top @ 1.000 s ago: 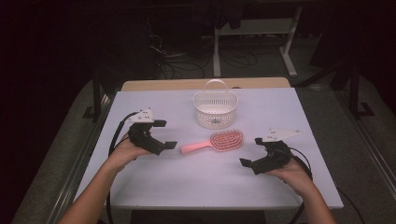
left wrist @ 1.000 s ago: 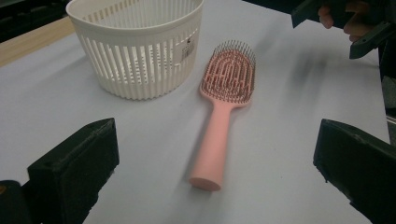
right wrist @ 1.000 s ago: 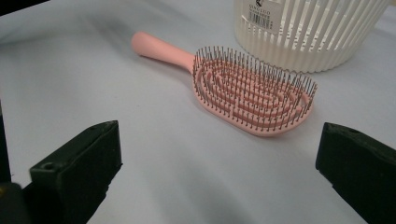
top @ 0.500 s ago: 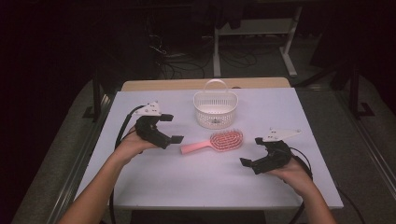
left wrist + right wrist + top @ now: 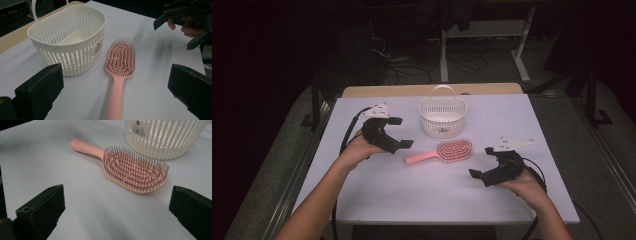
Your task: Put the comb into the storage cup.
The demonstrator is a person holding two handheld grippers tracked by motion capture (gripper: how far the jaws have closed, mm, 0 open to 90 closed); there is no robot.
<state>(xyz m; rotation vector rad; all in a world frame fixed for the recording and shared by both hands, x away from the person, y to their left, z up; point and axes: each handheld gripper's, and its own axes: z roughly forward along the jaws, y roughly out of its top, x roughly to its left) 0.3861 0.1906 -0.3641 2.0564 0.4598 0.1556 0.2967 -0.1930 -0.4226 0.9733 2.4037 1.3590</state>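
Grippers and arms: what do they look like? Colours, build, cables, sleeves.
Both are black handheld units. The left gripper and the right gripper each have two blocky, squared black jaws and carry a pale grey three-cornered plate on top. A black cable loops away from each across the table. The person's forearms are bare, with no sleeves or gloves in view. I see no markings.
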